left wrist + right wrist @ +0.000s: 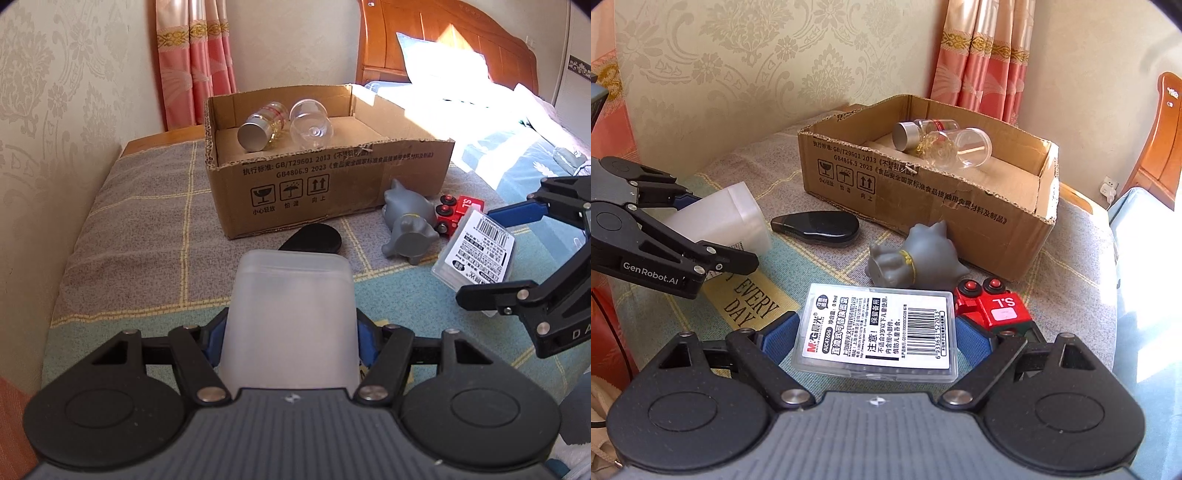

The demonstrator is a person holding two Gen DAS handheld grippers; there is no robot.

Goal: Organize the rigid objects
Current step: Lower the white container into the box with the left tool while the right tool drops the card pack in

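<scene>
My left gripper (291, 332) is shut on a frosted white plastic container (291, 314), held above the bedspread in front of the cardboard box (332, 184); it also shows in the right wrist view (720, 221). My right gripper (875, 332) has its blue pads on both sides of a clear flat refill case (879, 332) with a barcode label; whether it grips it I cannot tell. The case also shows in the left wrist view (476, 251). The box (923, 192) holds a silver-capped glass bottle (262, 125) and a clear glass jar (310, 122).
On the bedspread in front of the box lie a black oval case (314, 238), a grey toy cat (406, 225) and a red toy truck (458, 214). A wall stands on the left, a curtain (192, 62) behind, and a wooden headboard (443, 37) at the right.
</scene>
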